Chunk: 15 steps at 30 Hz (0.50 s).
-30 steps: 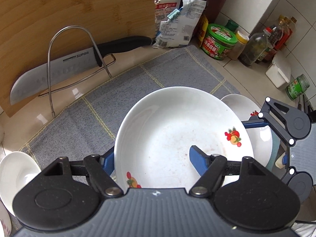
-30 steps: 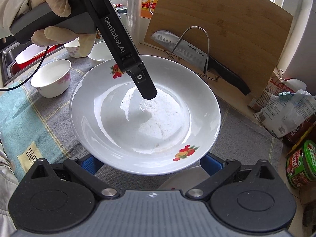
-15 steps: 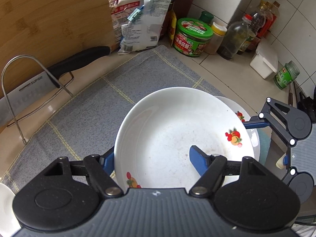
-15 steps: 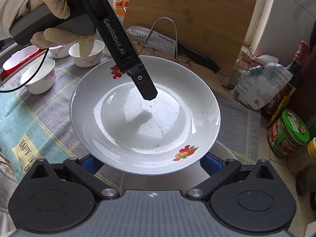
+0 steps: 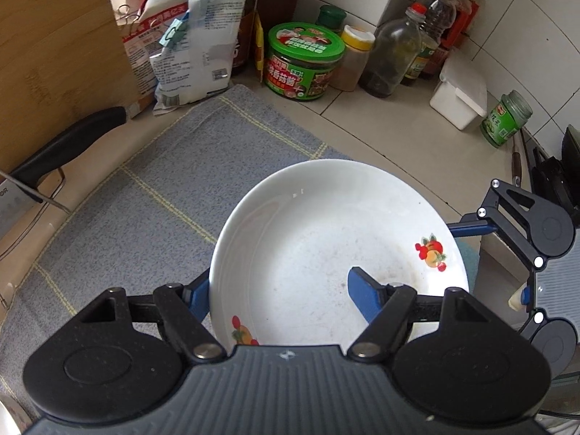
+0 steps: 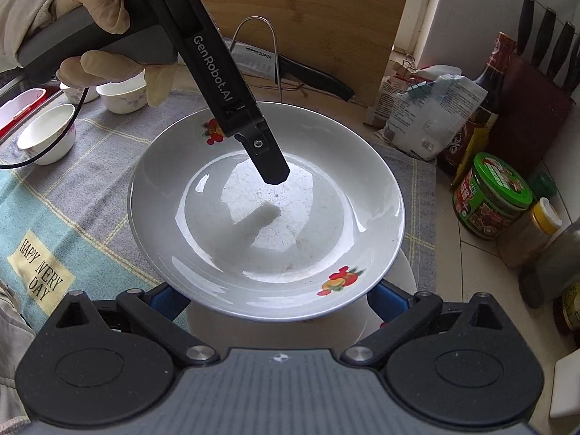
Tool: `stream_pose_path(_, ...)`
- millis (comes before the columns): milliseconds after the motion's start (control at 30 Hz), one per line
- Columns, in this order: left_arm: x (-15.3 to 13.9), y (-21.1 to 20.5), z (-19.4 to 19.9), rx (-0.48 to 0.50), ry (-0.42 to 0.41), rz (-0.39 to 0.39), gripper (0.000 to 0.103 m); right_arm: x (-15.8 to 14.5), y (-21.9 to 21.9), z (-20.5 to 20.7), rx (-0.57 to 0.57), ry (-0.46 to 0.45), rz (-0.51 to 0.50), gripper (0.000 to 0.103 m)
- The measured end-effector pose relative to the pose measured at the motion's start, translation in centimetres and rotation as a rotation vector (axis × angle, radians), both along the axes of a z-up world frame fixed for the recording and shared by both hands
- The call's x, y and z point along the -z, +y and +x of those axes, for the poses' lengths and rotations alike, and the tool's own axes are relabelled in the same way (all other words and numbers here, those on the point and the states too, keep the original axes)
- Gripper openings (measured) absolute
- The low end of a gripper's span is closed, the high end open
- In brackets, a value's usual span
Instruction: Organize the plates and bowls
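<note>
Left wrist view: left gripper (image 5: 279,299) pinches the plate's (image 5: 326,246) rim above the grey mat (image 5: 152,188). Right gripper (image 6: 279,302) spreads wide under it; its fingertips and a second plate (image 6: 402,282) below are mostly hidden.

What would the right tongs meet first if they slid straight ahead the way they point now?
Probably the lower white plate, seen between the open right tongs and beneath the flowered plate that the left tongs grip; depth is unclear.
</note>
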<state>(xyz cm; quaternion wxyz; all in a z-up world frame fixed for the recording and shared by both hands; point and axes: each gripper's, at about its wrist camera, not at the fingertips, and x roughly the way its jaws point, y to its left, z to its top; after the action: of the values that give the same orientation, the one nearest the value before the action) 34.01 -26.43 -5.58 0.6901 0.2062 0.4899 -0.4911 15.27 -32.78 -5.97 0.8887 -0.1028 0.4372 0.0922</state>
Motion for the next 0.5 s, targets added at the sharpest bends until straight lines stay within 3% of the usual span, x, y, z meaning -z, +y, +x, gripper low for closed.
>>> stream_pose_path(500, 1.6, -3.3, -1.3, 0.058, 0.038, 0.010, 0.075, 1.1, -2.3, -1.7, 0.064, 0.034, 0.007, 0.103)
